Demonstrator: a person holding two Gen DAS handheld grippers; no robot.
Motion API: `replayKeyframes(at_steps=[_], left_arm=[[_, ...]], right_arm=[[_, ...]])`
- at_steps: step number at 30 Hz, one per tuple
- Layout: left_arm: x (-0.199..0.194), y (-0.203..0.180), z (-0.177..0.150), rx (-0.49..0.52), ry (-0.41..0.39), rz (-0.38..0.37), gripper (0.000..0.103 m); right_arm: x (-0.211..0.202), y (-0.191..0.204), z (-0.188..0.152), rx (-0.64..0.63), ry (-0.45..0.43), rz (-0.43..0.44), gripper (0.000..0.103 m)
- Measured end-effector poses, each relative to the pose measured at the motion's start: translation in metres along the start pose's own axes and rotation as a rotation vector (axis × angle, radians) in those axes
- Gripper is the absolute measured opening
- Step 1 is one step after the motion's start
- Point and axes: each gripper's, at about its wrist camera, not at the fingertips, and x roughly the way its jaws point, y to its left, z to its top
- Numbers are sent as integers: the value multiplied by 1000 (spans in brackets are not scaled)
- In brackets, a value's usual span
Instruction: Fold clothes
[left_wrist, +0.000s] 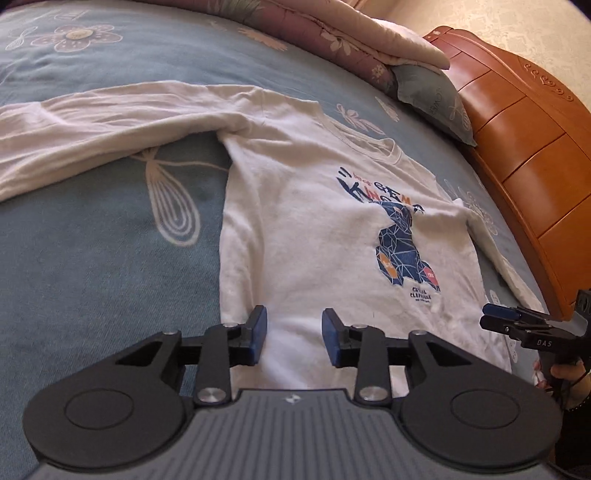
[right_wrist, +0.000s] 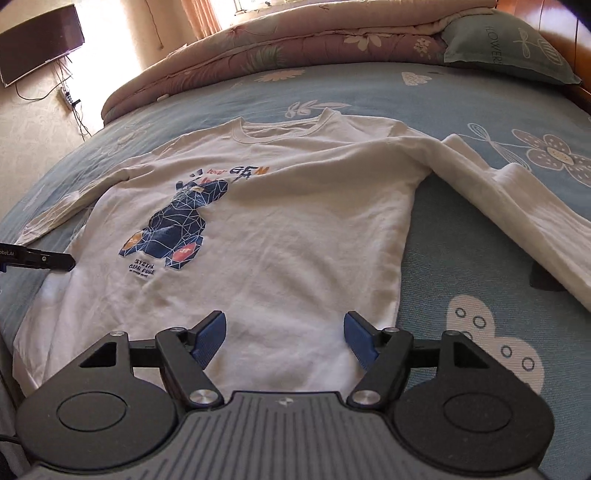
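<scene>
here, the white long-sleeved shirt (right_wrist: 280, 236) lies spread on the bed (left_wrist: 92, 266); left gripper (left_wrist: 294, 338) and right gripper (right_wrist: 284, 341) hover parted and empty, likely due to seize a sleeve (right_wrist: 517, 206) next.

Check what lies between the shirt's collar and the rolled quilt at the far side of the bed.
Only bare blue flowered sheet lies between collar and quilt, clearest in the right wrist view.

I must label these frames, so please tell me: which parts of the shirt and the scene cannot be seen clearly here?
- Hem of the white shirt: hidden behind each gripper body, both views.
- Long sleeve: cuff cut off by the left edge, left wrist view.
- Small print under the shirt graphic: blurred, too small to read.
- Right gripper in the left wrist view: seen edge-on, opening unclear there.
</scene>
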Motion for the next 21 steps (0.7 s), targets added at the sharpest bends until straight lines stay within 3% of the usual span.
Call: replayKeyframes(at_steps=[3, 6, 8, 11, 15, 17, 20, 21], left_arm=[[-18, -4, 3, 37, 6, 47, 34], [-17, -29, 20, 141, -80, 42, 40], [-3, -43, 38, 172, -108, 27, 42], [30, -51, 59, 180, -131, 57, 42], [68, -33, 70, 133, -113, 158, 41], [65, -16, 67, 110, -140, 131, 42], [49, 2, 60, 118, -151, 115, 34], [44, 5, 59, 126, -139, 140, 34]], right_arm=[[-16, -2, -4, -21, 16, -55, 77], [-23, 13, 5, -66, -19, -30, 78], [-14, 31, 19, -110, -48, 1, 83], [14, 51, 44, -145, -67, 34, 83], [59, 66, 76, -138, -70, 60, 86], [81, 63, 83, -146, -53, 46, 86], [86, 45, 73, -199, -44, -2, 87], [80, 35, 67, -226, -28, -42, 88]])
